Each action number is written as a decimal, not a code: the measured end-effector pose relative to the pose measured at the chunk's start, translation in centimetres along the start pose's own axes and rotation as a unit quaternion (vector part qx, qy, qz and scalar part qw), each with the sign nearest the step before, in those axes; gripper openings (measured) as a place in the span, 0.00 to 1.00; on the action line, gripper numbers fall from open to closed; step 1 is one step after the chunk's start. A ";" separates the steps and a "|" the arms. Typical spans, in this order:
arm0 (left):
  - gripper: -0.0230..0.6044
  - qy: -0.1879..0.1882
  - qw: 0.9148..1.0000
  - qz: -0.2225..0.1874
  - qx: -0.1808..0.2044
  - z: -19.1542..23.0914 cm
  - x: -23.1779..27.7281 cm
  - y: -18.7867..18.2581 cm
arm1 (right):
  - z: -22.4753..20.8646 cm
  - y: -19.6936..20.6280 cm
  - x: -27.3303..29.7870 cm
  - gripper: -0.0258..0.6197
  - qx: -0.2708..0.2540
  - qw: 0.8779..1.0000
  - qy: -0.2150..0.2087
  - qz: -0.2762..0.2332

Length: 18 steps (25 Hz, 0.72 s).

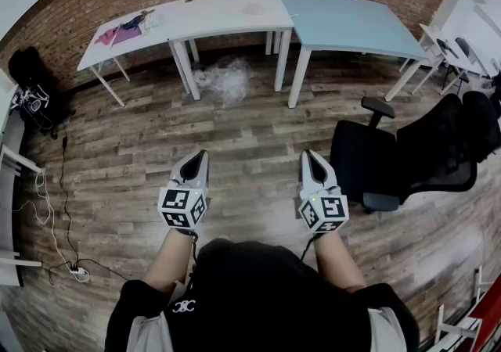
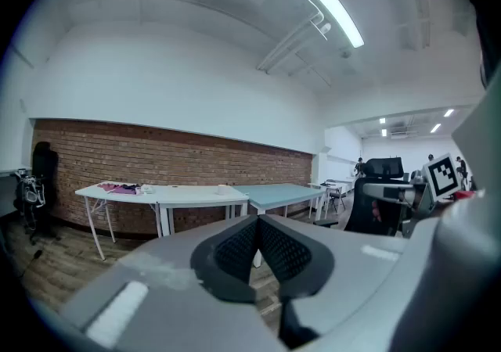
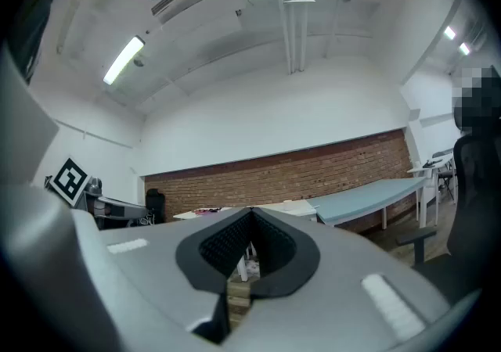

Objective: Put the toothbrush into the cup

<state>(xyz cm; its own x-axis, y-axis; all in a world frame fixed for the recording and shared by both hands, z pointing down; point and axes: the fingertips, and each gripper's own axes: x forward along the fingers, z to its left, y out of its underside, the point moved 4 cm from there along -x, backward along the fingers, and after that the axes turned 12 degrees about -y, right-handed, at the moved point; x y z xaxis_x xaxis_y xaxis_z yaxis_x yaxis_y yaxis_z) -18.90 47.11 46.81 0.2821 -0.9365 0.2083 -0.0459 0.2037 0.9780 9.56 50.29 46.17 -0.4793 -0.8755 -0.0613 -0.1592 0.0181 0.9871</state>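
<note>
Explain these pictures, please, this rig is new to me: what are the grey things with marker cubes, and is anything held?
No robot here: a person holds the left hand-held gripper and the right hand-held gripper; the marker cubes belong to them. The head view looks down from the person's head; the two gripper views each look along one gripper's jaws. Both pairs of jaws are shut on nothing. Far ahead stand a white table and a pale blue table; small things lie on the white one, too far to tell.
</note>
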 end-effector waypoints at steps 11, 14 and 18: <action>0.05 0.003 1.000 0.003 0.008 -0.8 0.0 0.3 | 0.6 0.8 -0.4 0.05 -0.024 0.999 -0.014 0.017; 0.05 0.002 1.000 0.006 0.003 -0.9 0.0 0.5 | 0.6 0.9 -0.6 0.05 -0.025 0.999 -0.019 0.020; 0.05 0.001 1.000 0.005 0.003 -0.8 0.1 0.5 | 0.6 0.7 -0.5 0.05 -0.027 0.999 -0.028 0.010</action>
<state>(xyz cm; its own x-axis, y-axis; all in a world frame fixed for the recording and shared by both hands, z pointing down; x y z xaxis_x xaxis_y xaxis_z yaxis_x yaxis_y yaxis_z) -18.09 47.32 47.35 0.2826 -0.9340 0.2186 -0.0548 0.2118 0.9758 9.18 51.08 46.79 -0.5303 -0.8464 -0.0485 -0.1037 0.0079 0.9946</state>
